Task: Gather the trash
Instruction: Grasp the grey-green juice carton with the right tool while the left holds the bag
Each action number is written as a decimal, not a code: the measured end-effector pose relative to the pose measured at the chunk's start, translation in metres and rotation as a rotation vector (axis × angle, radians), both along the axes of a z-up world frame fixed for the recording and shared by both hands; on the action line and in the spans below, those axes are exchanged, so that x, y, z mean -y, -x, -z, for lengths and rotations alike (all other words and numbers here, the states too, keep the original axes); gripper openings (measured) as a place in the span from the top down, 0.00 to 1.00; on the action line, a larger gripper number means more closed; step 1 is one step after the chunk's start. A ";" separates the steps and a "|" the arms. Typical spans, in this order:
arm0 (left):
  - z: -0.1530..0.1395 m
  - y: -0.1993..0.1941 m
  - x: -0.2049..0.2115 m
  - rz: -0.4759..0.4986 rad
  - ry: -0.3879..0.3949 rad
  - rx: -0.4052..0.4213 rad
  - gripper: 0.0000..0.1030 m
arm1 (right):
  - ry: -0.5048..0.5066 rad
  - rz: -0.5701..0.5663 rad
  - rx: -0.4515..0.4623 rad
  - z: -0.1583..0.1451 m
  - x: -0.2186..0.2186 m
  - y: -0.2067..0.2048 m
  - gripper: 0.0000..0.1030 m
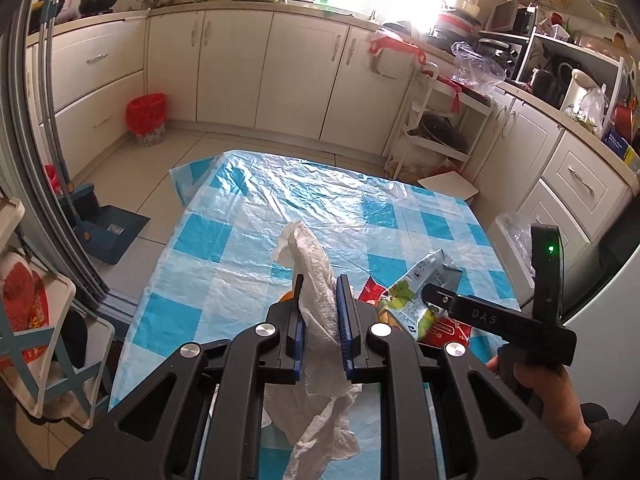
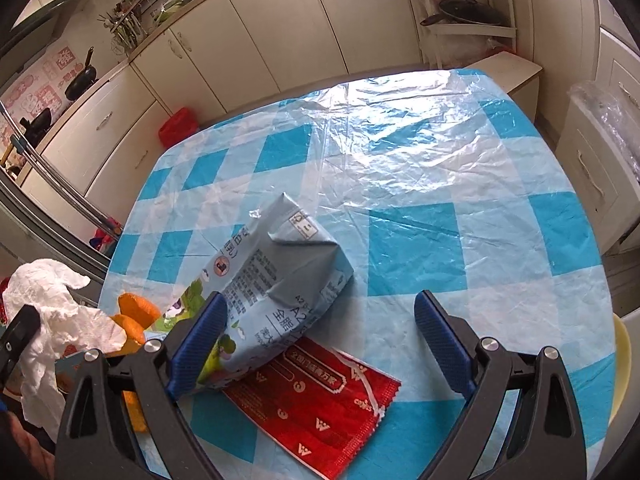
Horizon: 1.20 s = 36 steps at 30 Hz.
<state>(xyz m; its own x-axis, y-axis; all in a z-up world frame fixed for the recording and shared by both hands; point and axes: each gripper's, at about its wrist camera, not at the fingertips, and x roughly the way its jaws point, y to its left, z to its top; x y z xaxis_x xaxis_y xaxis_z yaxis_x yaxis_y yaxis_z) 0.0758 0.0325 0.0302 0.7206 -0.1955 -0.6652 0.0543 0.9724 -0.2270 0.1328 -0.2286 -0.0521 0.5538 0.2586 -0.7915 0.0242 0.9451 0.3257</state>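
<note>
— What did the left gripper have?

— It was clamped on a crumpled white paper towel; the towel stuck up past the blue pads and hung loose below them, over the near edge of the table. In the right wrist view the same towel showed at the far left, beyond the table's near-left corner.

— And further right?

— Orange peel pieces lay at the near-left corner, partly behind the towel. Just beside them sat a dented grey-blue milk carton, lying tilted near the near edge, its lower end resting on a flat red wrapper.

— The right gripper?

— Spread wide, holding nothing. Its left finger was up against the carton's side; the right finger stood well apart from it, over bare blue-checked tablecloth.

— Anything off the table?

— A red-lined bin stood on the floor by the cabinets, beyond the far-left corner, and a blue dustpan lay left of the table.
</note>
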 end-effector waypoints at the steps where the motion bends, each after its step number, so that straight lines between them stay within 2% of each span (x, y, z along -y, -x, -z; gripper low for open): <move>1: 0.000 0.000 0.000 0.004 0.006 -0.003 0.87 | -0.006 0.003 0.004 0.001 -0.001 -0.002 0.11; 4: 0.001 0.001 0.001 0.015 0.005 -0.004 0.87 | 0.029 -0.024 0.048 -0.001 -0.009 -0.006 0.12; 7: 0.001 0.000 -0.001 0.019 0.020 -0.016 0.87 | 0.155 -0.037 0.107 -0.011 -0.014 -0.006 0.12; 9: 0.002 0.000 -0.003 0.021 0.034 -0.025 0.87 | 0.199 -0.024 0.105 -0.016 -0.011 -0.007 0.12; 13: 0.000 0.000 -0.009 0.031 0.062 -0.031 0.87 | 0.057 -0.017 0.042 -0.015 -0.003 -0.013 0.12; 19: -0.004 0.005 -0.016 0.034 0.090 -0.032 0.87 | -0.006 -0.046 -0.026 -0.003 -0.013 -0.016 0.12; 23: -0.007 0.005 -0.021 0.034 0.121 -0.035 0.87 | 0.022 -0.083 -0.020 -0.009 -0.018 -0.024 0.12; 26: -0.010 0.008 -0.021 0.040 0.126 -0.029 0.87 | -0.008 -0.108 -0.122 -0.003 -0.021 -0.042 0.12; 27: -0.011 0.009 -0.021 0.042 0.127 -0.026 0.87 | 0.002 -0.103 -0.128 -0.003 -0.023 -0.046 0.12; 29: -0.013 0.010 -0.021 0.046 0.127 -0.022 0.87 | 0.022 -0.108 -0.141 -0.004 -0.030 -0.052 0.20; 30: -0.013 0.010 -0.022 0.046 0.131 -0.022 0.87 | 0.029 -0.111 -0.141 -0.004 -0.033 -0.054 0.35; 31: -0.013 0.010 -0.024 0.047 0.142 -0.025 0.87 | 0.027 -0.120 -0.141 -0.005 -0.036 -0.055 0.42; 36: -0.006 0.005 -0.037 0.062 0.277 -0.082 0.87 | 0.035 -0.133 -0.111 -0.017 -0.033 -0.049 0.49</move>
<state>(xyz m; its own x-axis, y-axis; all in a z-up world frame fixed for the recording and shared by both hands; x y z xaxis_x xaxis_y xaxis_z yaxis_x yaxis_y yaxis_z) 0.0712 0.0694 0.0358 0.6478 -0.4198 -0.6357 0.0820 0.8681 -0.4896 0.1814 -0.1958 -0.0352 0.4251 0.2953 -0.8556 -0.0679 0.9530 0.2952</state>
